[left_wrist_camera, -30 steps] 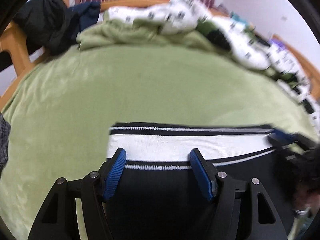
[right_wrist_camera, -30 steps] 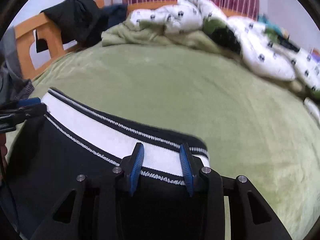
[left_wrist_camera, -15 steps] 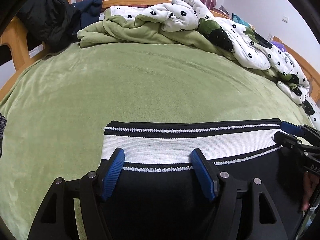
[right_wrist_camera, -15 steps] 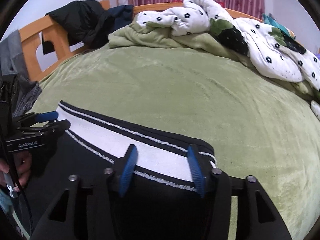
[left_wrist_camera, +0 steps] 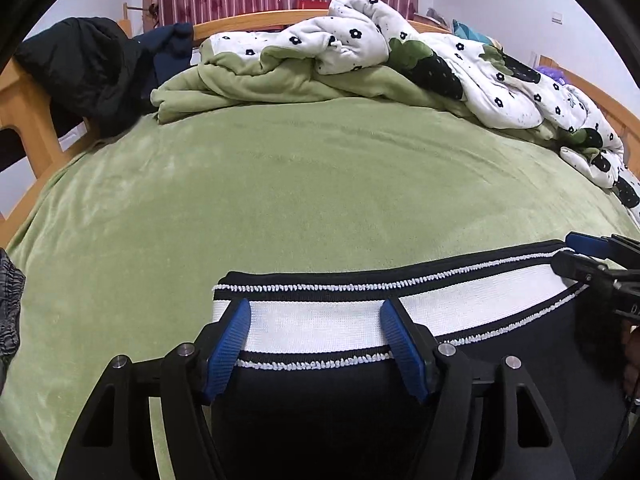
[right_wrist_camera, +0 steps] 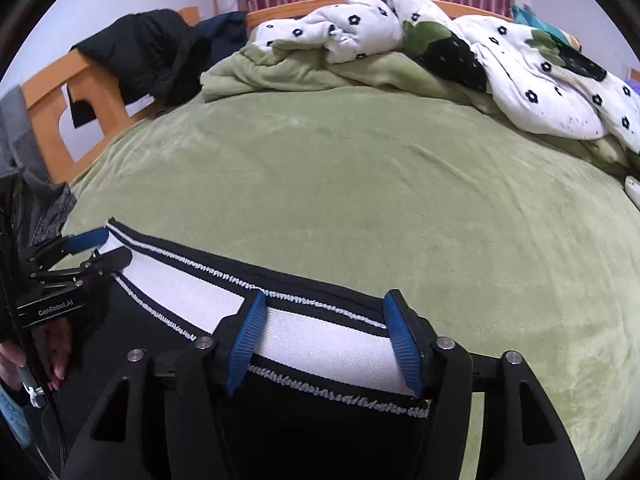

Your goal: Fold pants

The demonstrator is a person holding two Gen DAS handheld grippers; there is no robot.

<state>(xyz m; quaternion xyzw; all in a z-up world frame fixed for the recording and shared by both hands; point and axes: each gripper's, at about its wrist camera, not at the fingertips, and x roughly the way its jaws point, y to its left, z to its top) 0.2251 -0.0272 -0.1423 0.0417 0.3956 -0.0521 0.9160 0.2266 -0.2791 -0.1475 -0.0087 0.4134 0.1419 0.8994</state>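
Black pants [left_wrist_camera: 320, 408] with a white, black-edged waistband [left_wrist_camera: 316, 330] lie flat on the green bed, waistband facing the headboard. My left gripper [left_wrist_camera: 314, 344] is open, its blue pads over the left end of the waistband. My right gripper [right_wrist_camera: 324, 340] is open over the right end of the waistband [right_wrist_camera: 320, 344]. Each gripper shows in the other's view: the right one [left_wrist_camera: 592, 260] at the far right, the left one [right_wrist_camera: 80, 248] at the far left. Neither holds cloth.
A green blanket covers the bed [left_wrist_camera: 320, 184]. A rumpled white flowered quilt [left_wrist_camera: 400, 52] and green blanket are piled by the wooden headboard [left_wrist_camera: 248, 20]. Dark jackets [left_wrist_camera: 88, 68] hang on the left bed frame. Grey clothing [right_wrist_camera: 28, 184] lies at the left edge.
The right gripper has opened wide; it stood nearly shut on the waistband a second ago. Both views have lifted slightly, and the pants lie still.
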